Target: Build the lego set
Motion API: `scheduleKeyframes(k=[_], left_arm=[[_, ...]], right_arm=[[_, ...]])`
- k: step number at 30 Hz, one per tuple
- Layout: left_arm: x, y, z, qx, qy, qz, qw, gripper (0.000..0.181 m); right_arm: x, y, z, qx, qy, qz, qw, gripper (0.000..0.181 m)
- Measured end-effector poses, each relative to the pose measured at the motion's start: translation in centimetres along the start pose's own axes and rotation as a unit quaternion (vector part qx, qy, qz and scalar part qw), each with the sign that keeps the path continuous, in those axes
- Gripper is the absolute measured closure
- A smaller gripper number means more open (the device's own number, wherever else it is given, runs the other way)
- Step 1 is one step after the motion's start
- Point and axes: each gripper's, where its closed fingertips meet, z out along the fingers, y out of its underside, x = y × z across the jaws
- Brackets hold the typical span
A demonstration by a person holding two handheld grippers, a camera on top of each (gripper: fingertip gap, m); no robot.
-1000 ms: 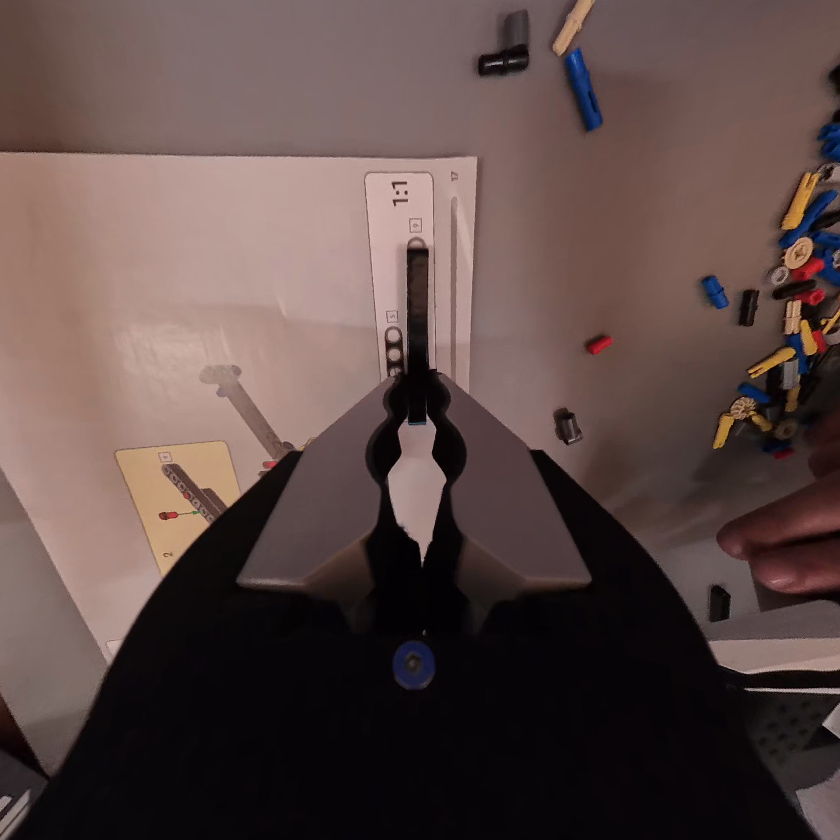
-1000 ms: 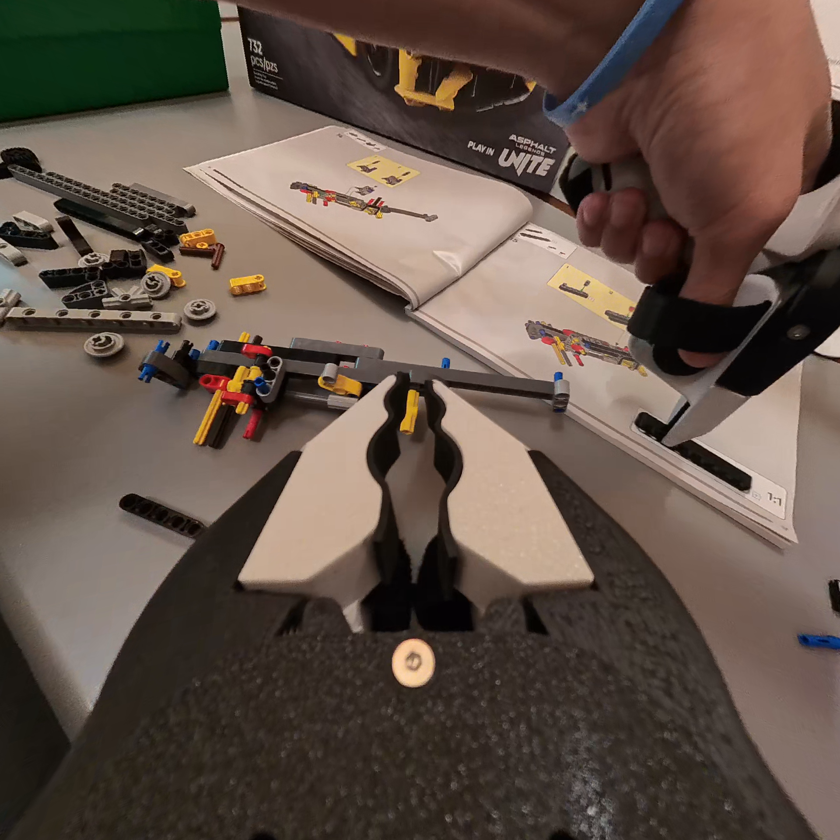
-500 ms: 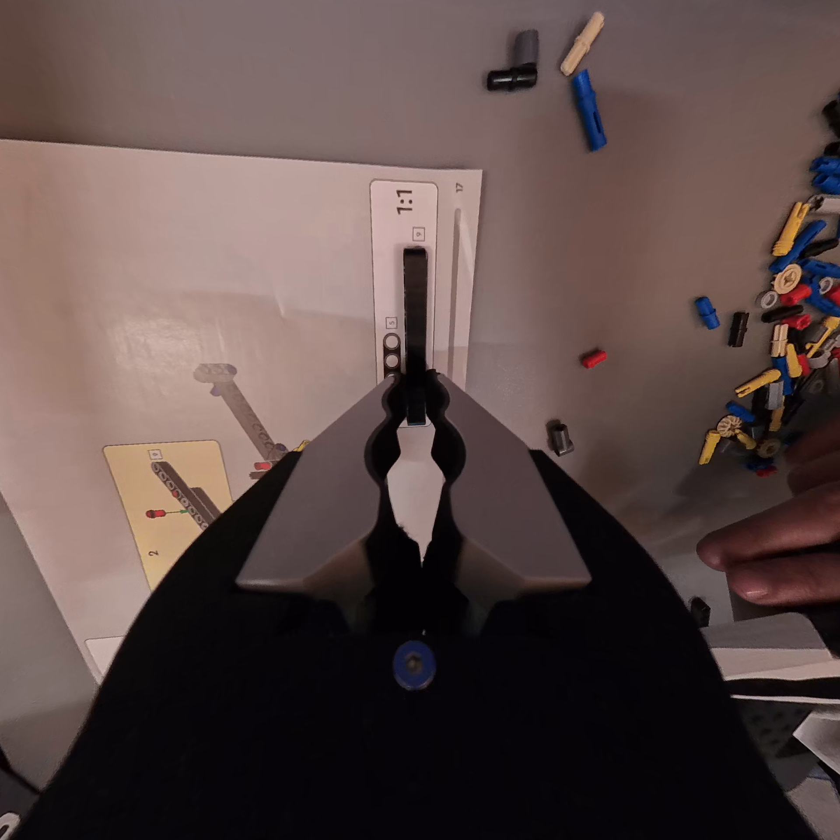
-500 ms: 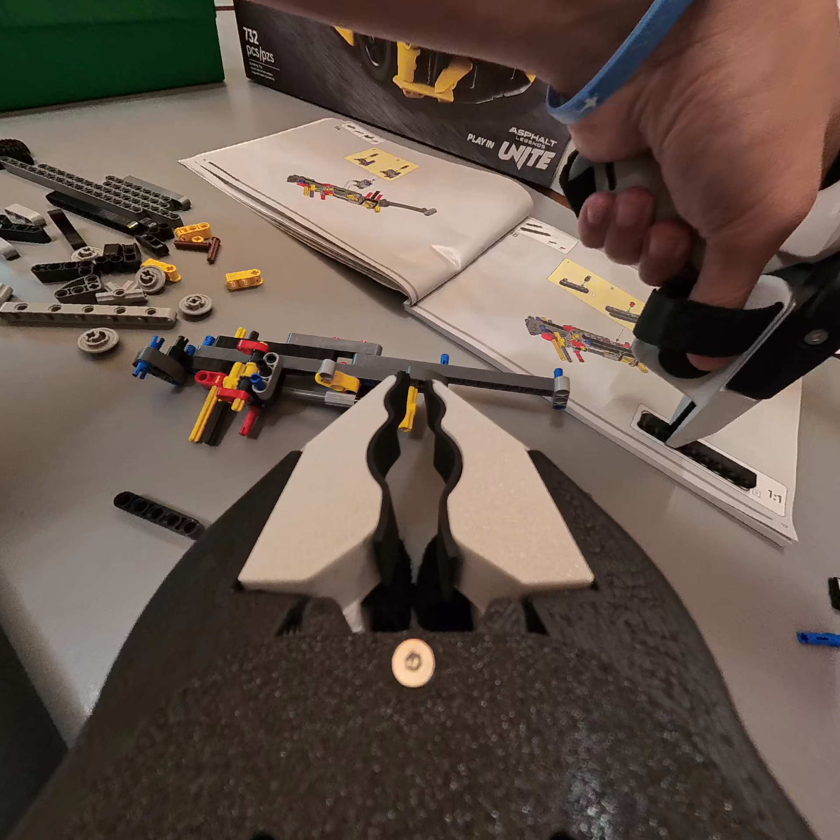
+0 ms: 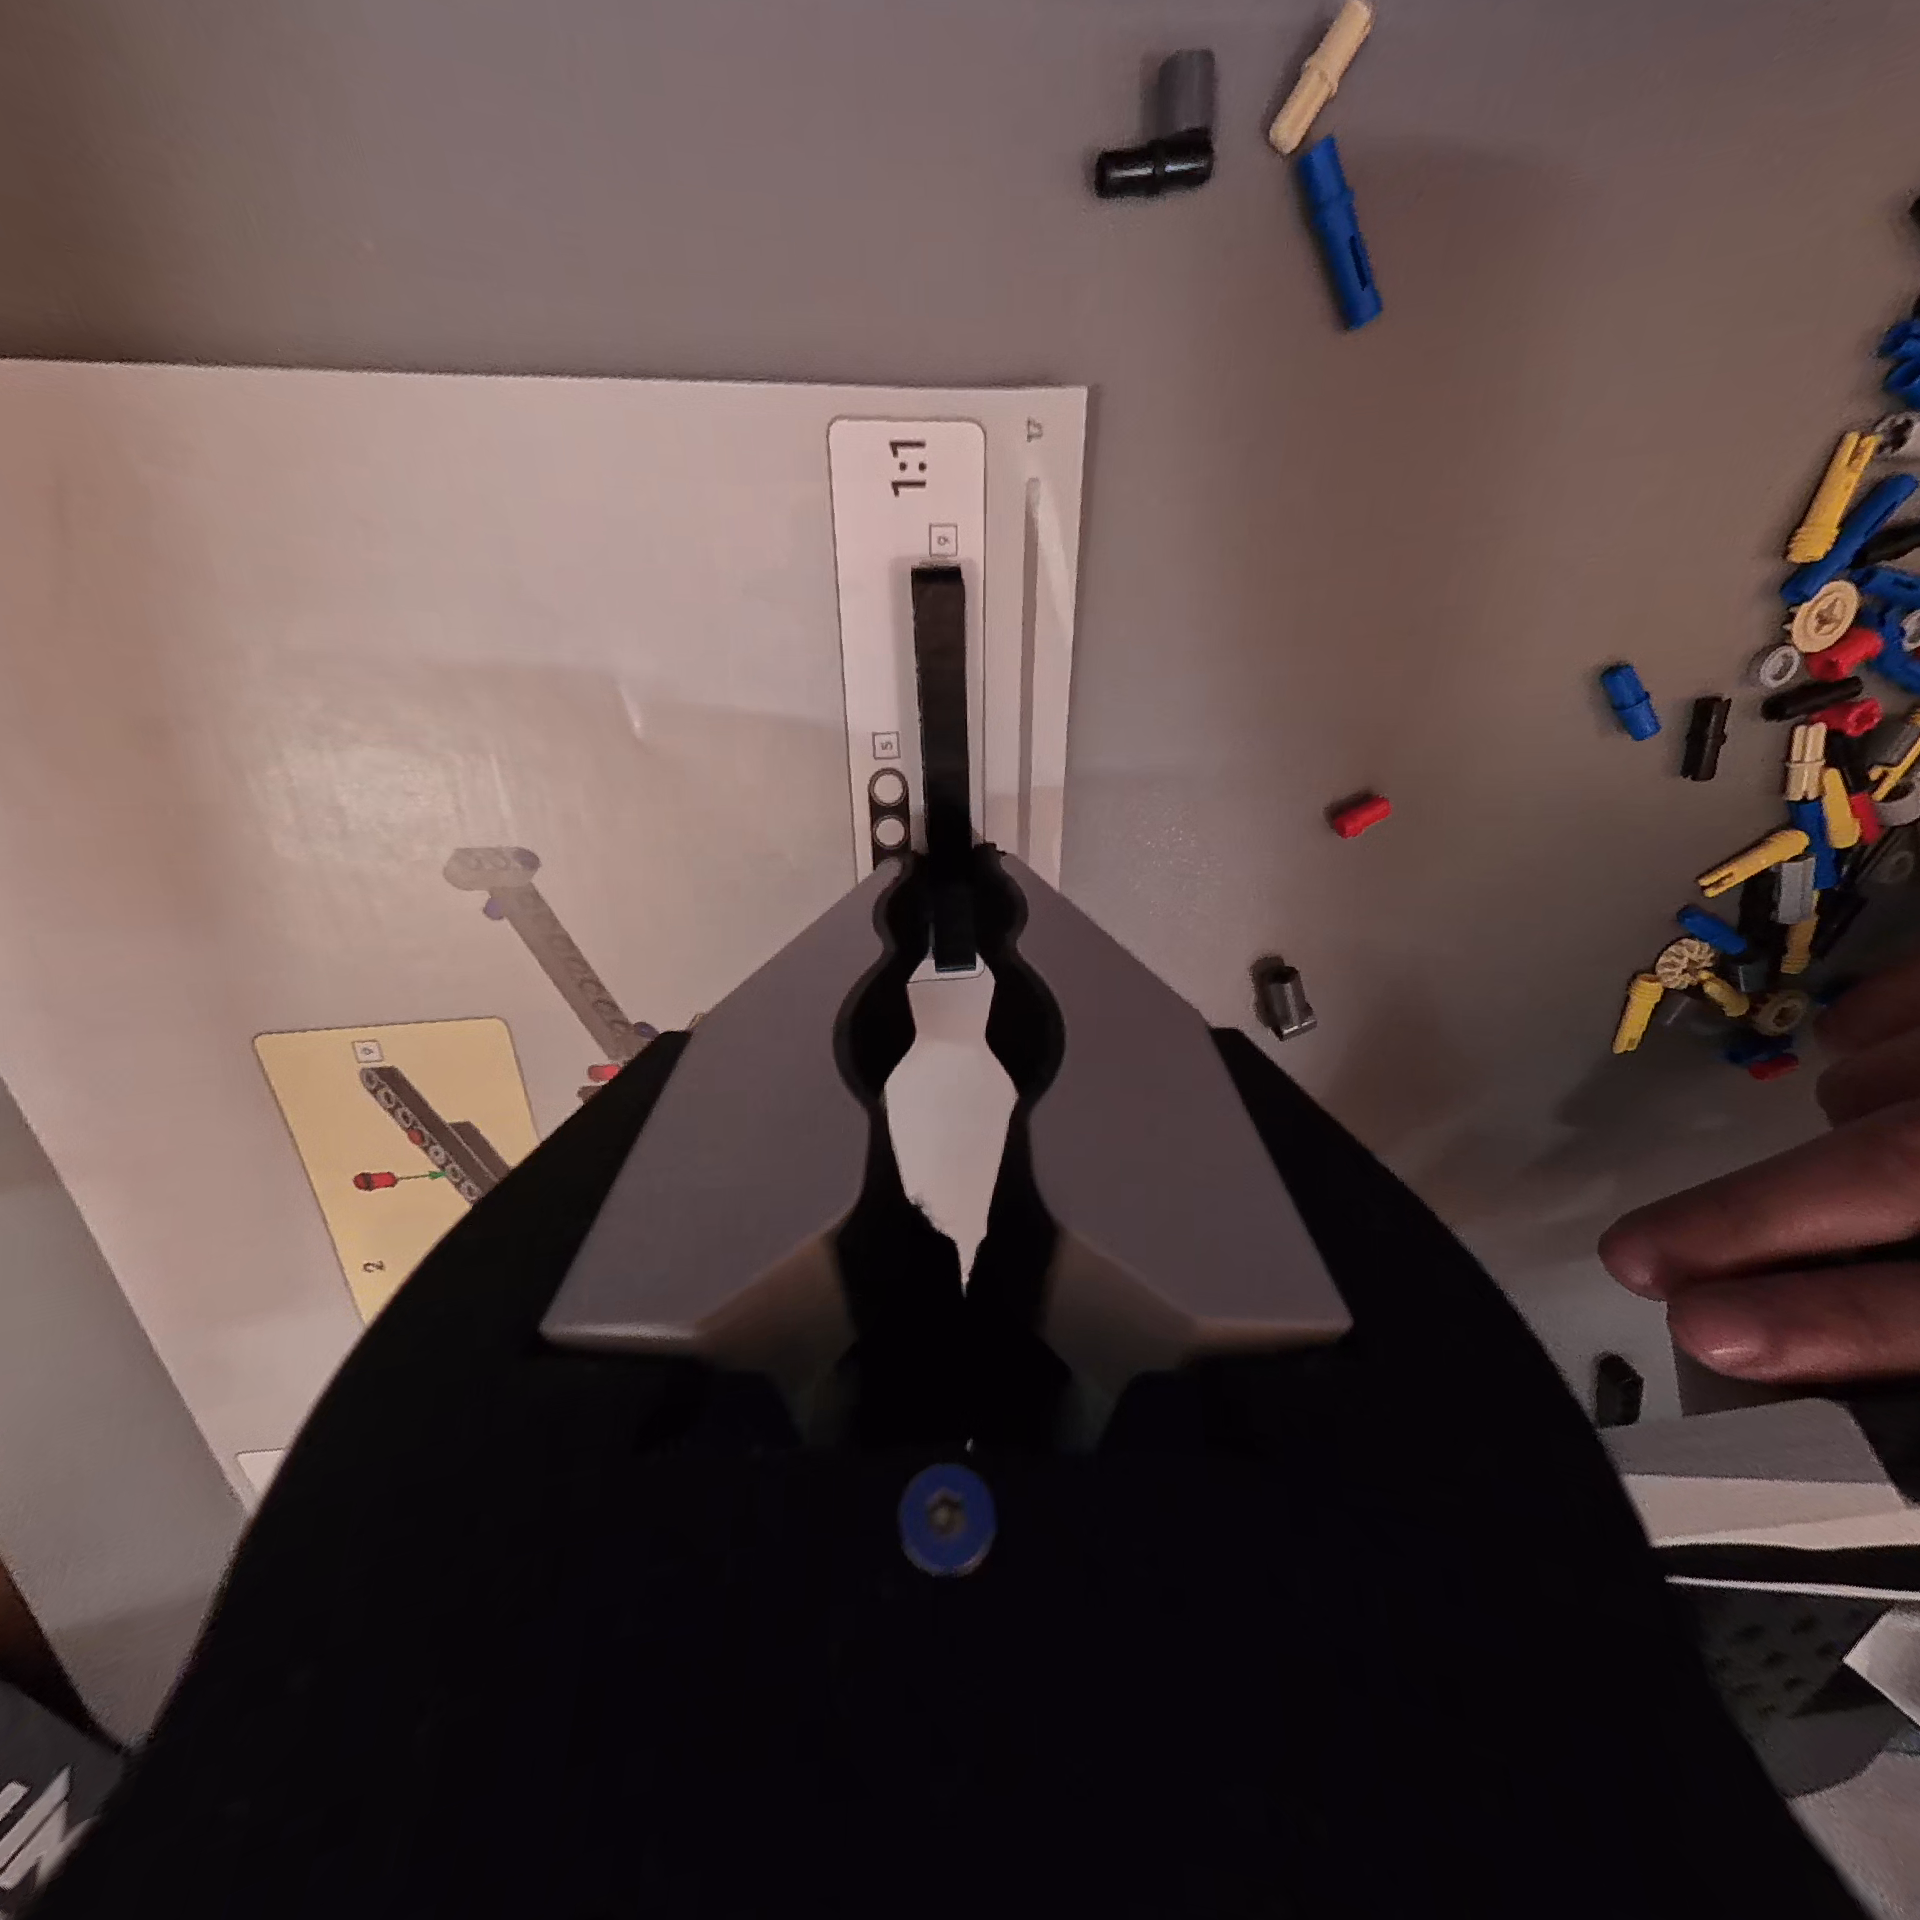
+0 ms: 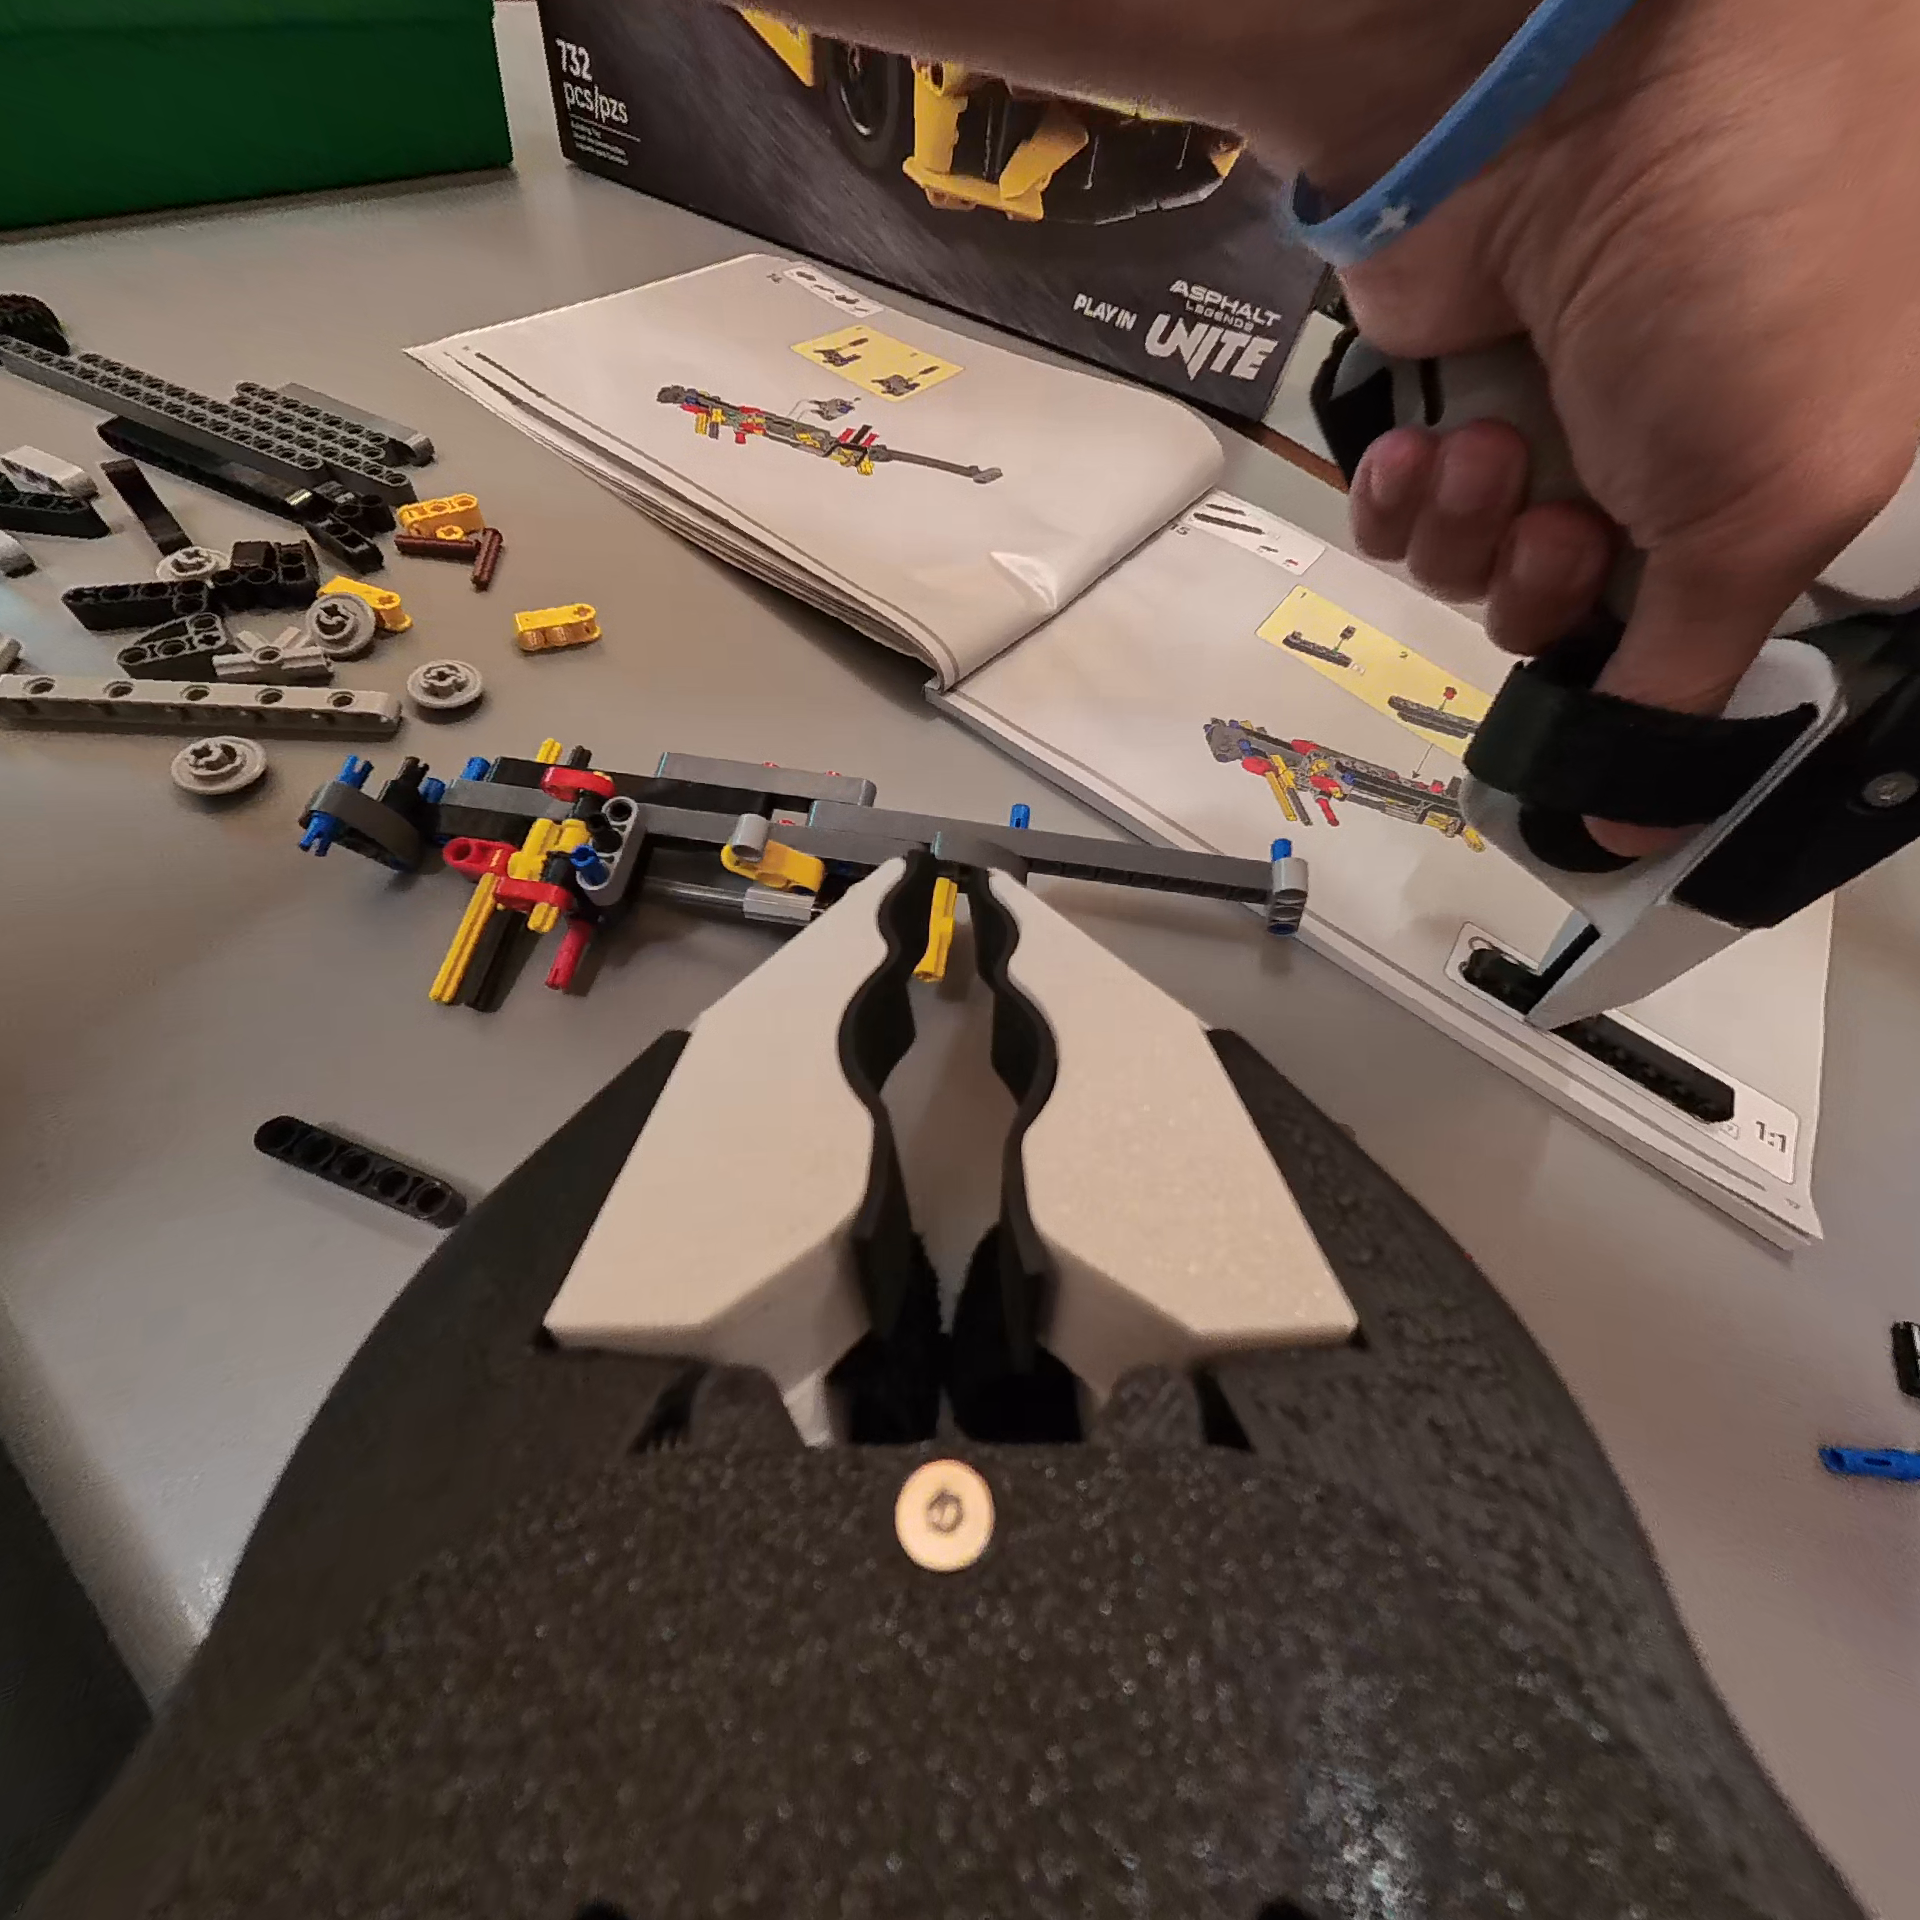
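Note:
My left gripper (image 5: 948, 883) is shut on one end of a black beam (image 5: 940, 727). It holds the beam flat on the scale box at the corner of the open instruction booklet (image 5: 416, 623). It also shows in the right wrist view (image 6: 1558, 977), gripped by a hand, with the beam (image 6: 1631, 1070) on the page. My right gripper (image 6: 940, 873) is shut on a small yellow pin (image 6: 935, 925). It hovers just in front of the long partly built assembly (image 6: 727, 821) lying on the grey table (image 6: 156, 1039).
A pile of small pins (image 5: 1829, 779) lies right of the booklet, with stray pins (image 5: 1340, 229) farther off. Loose beams and connectors (image 6: 208, 436) lie far left, and a short black beam (image 6: 358, 1166) lies nearer. The set's box (image 6: 935, 156) stands behind the booklet (image 6: 935, 520). A hand (image 5: 1766, 1278) is at the right.
Little has changed. Both grippers stay shut on their pieces. The left gripper wobbles slightly over the scale box, and the right gripper holds its place by the assembly.

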Motion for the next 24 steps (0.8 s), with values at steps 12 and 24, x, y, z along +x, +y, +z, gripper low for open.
scheduleKeyframes(k=[12,24], left_arm=[[8.2,8.8,-8.9,0.103,-0.031,-0.021,0.994,0.176],[23.4,18.2,-1.8,0.154,-0.004,-0.102,0.983,0.175]], right_arm=[[5.0,0.2,-6.0,0.085,0.073,0.108,0.988,0.172],[4.7,1.2,-4.5,0.046,0.060,0.106,0.992,0.172]])
